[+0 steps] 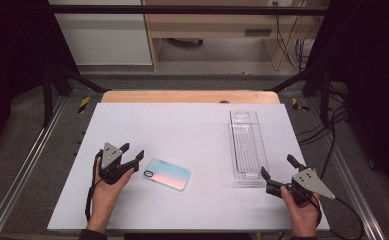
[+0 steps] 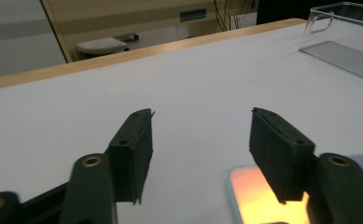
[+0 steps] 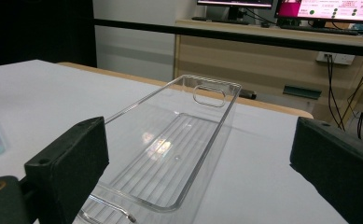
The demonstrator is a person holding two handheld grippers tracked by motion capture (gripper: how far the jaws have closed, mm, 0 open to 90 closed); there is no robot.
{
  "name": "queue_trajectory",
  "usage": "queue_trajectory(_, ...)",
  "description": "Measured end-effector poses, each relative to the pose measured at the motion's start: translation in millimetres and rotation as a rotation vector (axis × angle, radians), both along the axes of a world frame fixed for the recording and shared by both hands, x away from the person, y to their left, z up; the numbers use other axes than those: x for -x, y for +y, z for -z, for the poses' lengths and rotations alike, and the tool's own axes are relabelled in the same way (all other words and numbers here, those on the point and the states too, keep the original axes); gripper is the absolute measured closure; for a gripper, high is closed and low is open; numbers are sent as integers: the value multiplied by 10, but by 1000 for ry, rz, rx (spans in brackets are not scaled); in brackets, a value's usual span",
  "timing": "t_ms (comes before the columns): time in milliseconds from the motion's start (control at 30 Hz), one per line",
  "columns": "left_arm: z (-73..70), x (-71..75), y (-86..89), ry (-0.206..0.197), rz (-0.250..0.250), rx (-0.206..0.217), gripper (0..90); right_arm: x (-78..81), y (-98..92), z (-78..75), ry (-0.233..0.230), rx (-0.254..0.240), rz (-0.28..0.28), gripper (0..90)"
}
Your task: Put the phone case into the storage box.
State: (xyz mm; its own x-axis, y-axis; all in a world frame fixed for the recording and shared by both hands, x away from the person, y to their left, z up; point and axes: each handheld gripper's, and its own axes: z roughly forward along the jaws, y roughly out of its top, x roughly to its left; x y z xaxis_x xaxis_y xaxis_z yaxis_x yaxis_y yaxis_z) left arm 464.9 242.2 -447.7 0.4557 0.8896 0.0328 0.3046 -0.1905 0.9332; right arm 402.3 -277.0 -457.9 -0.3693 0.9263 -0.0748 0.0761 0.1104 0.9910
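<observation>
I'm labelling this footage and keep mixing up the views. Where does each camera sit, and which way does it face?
High view: fixed above the person's side, looking forward and down on the white table; both hands, the left gripper and the right gripper enter from below.
Left gripper view: rides the left gripper, looking across the table; its open jaws rise from below, phone case by one.
Right gripper view: rides the right gripper, facing the clear tray lengthwise between open jaws.
Shared: all show tray and phone case.
</observation>
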Motion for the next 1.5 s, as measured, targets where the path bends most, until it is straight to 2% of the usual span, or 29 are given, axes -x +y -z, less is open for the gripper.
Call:
queue_trajectory(67, 13, 5, 23, 20, -5, 2, 495, 2, 5, -1, 2, 1, 1, 47)
queue_trajectory(267, 40, 39, 5, 70, -5, -27, 699, 8, 0, -6, -2, 3, 6, 50)
queue_trajectory(400, 68, 45, -25, 123, -1, -41, 770, 12, -6, -8, -1, -2, 7, 50)
queue_trajectory(500, 82, 46, -30, 141, 2, -47, 815, 13, -5, -8, -1, 0, 7, 50)
queue_trajectory(533, 94, 41, -28, 162, 5, -49, 829, 12, -2, -7, -1, 0, 4, 51)
queue_trajectory(667, 125, 28, -38, 197, 9, -64, 877, 12, 2, -8, 0, 0, 2, 51)
queue_trajectory(1067, 193, 0, -89, 270, 25, -108, 899, 11, 15, -2, 4, 4, -7, 50)
queue_trajectory(1500, 248, -23, -111, 308, 41, -121, 900, 11, 20, 5, 10, 6, -9, 50)
